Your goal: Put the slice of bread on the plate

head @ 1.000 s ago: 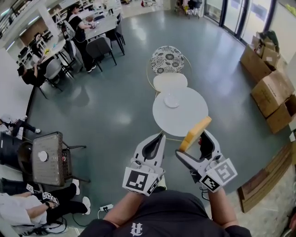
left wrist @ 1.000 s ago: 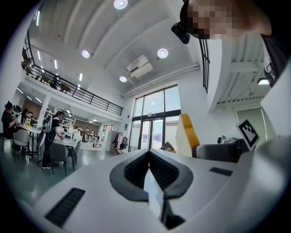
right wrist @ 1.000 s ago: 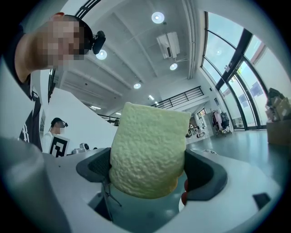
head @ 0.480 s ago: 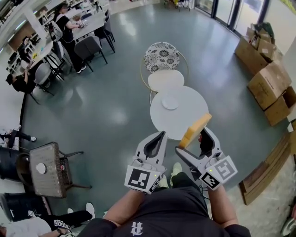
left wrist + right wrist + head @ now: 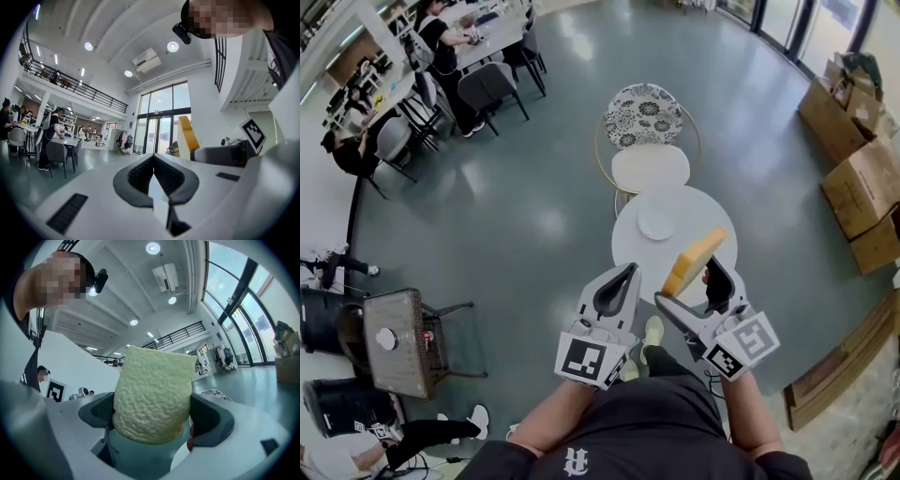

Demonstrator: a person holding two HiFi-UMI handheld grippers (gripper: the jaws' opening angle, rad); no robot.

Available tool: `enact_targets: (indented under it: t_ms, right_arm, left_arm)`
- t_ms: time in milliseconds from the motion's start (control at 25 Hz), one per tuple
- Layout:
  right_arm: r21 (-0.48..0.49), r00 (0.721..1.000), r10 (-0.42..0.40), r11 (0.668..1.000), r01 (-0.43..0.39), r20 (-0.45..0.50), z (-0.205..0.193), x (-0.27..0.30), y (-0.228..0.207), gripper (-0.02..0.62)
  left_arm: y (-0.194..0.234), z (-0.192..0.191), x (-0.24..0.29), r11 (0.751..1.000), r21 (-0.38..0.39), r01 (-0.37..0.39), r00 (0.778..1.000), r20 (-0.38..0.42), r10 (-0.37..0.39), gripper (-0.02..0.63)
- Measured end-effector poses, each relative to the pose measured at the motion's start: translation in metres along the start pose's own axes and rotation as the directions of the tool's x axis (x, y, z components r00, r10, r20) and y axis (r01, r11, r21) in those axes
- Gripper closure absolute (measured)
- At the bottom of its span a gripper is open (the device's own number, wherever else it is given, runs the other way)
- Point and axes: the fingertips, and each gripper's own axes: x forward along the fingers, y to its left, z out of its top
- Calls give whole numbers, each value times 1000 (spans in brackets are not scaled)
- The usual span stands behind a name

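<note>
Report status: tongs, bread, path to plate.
Right tongs shut on bread slice. Left tongs shut, empty. Plate bare on white table ahead; path looks clear.

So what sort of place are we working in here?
Probably an open-plan office lobby or atrium rather than a kitchen. There are people seated at long desks, tall glass doors below a railed mezzanine, and cardboard boxes stacked along one side of the polished floor.

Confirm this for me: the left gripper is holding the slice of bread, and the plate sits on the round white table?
No: the right gripper holds the slice of bread, as the right gripper view shows. The plate does sit on the round white table.
</note>
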Motion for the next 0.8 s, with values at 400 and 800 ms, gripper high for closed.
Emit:
enact_targets:
  t_ms: [400, 800]
  right_arm:
    - [27, 997, 35, 999, -33, -70, -11, 62, -92, 92]
    - [56, 983, -40, 997, 51, -181, -62, 109, -159, 92]
  left_arm:
    - [42, -27, 88, 998, -12, -58, 998, -35, 57, 598]
    - [84, -69, 139, 999, -34, -39, 997, -67, 37, 598]
